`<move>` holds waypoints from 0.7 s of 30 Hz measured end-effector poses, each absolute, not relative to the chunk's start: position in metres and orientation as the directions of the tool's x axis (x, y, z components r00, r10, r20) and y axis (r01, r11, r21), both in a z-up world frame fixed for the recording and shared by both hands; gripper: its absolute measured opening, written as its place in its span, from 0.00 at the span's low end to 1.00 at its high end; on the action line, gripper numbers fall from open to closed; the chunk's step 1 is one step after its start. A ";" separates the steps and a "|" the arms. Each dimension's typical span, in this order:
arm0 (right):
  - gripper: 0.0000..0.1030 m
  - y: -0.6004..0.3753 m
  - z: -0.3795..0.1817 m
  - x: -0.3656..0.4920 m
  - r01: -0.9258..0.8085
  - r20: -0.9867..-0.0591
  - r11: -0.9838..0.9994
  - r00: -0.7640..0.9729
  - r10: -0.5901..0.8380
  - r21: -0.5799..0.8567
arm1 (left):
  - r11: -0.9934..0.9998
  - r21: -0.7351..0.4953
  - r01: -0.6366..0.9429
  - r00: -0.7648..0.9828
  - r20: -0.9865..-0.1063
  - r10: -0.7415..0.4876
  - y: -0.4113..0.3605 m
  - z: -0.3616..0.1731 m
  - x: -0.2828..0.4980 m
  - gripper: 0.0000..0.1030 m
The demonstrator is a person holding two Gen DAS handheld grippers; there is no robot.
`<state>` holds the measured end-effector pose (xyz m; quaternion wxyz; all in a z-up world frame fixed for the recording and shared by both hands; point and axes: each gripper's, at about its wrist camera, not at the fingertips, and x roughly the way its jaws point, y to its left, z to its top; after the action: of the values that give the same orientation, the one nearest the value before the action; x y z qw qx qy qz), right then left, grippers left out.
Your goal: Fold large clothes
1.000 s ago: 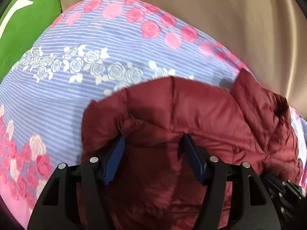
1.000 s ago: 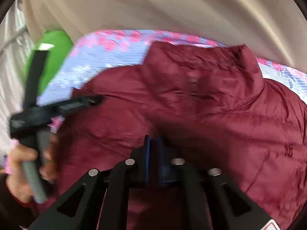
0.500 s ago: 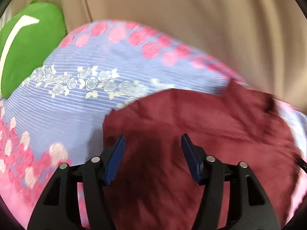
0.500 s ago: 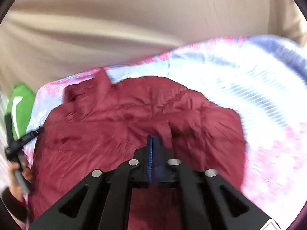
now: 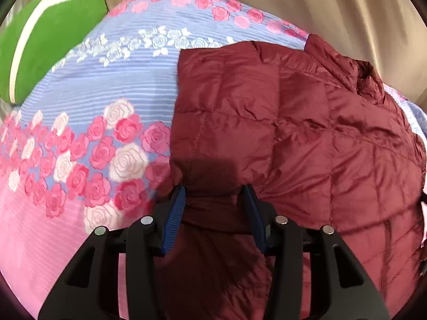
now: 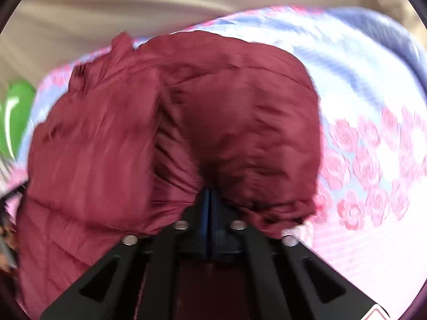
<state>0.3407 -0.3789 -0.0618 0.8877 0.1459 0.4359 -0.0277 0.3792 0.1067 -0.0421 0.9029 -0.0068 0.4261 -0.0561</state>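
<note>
Your left gripper (image 5: 213, 200) is closing, its blue pads (image 5: 176, 213) either side of a bunched fold of the maroon puffer jacket (image 5: 293, 133); whether they press on it yet cannot be told. Your right gripper (image 6: 209, 200) is clamped together on the jacket's gathered edge. Ahead of both tools the jacket lies across the floral bedsheet (image 5: 93, 93). Beyond your left gripper, to its left, sits a green cushion (image 5: 53, 40). A beige curtain (image 5: 320, 5) hangs farthest back.
</note>
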 end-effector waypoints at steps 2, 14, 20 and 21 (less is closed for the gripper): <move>0.00 -0.382 -0.057 0.338 0.206 -0.785 0.947 0.615 0.070 0.245 | 0.995 -0.009 0.096 0.640 -0.766 -0.069 0.100 -0.042 0.380 0.43; 0.48 -0.356 0.004 0.158 0.146 -0.679 0.969 0.734 0.028 0.198 | 0.972 -0.170 0.159 0.681 -0.694 -0.233 0.136 0.008 0.266 0.83; 0.37 -0.393 0.003 0.207 0.255 -0.681 0.943 0.731 -0.044 0.213 | 0.946 -0.226 0.230 0.687 -0.651 -0.323 0.096 0.034 0.255 0.85; 0.36 -0.401 0.000 0.223 0.277 -0.685 0.930 0.727 -0.039 0.241 | 0.931 -0.252 0.265 0.666 -0.650 -0.366 0.080 0.037 0.259 0.87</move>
<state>0.2231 -0.4014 0.0003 0.9143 0.1659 0.3591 -0.0865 0.2586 0.0800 0.0373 0.9102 -0.0681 0.3700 -0.1732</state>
